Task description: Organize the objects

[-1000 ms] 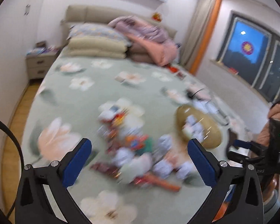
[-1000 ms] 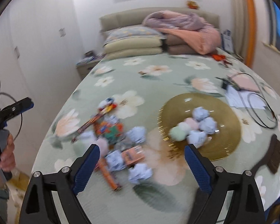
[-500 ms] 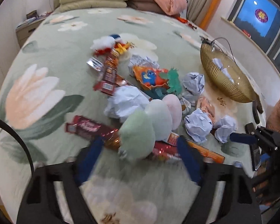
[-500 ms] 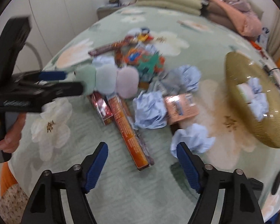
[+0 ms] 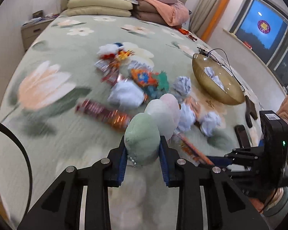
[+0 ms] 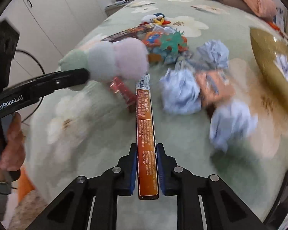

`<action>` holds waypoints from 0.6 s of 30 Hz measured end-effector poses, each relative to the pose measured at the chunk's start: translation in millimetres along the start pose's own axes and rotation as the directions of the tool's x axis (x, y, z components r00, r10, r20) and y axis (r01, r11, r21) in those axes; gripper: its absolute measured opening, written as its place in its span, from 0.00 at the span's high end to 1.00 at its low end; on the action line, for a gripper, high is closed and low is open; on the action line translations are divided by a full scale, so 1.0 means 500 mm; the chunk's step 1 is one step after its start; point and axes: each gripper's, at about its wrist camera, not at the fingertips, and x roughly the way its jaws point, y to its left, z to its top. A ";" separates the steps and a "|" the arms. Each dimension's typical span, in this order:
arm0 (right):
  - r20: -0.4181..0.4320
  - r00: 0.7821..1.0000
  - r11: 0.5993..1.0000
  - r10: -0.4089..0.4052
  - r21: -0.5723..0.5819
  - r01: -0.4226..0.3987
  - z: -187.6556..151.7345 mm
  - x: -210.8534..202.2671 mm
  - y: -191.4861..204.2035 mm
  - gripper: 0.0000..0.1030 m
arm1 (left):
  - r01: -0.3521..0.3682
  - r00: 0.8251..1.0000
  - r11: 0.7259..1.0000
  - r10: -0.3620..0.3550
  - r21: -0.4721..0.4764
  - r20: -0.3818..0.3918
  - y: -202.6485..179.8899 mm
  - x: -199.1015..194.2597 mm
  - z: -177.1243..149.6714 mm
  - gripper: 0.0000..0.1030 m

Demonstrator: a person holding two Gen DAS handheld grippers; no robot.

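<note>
The three-ball plush toy, soft and light, is pinched at its green end by the left gripper, whose jaws have just closed, while the right gripper, likewise just closed, clamps a stiff orange box over the bed.

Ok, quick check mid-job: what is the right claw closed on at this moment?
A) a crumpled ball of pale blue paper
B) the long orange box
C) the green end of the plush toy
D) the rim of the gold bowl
B: in the right wrist view the right claw has its blue pads pressed against both long sides of the long orange box.
</note>
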 end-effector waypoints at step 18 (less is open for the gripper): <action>-0.063 0.998 0.968 0.029 0.251 -0.012 -0.117 -0.018 0.024 0.72 | -0.184 0.978 0.969 0.162 -0.168 -0.134 0.076 -0.052 -0.230 0.63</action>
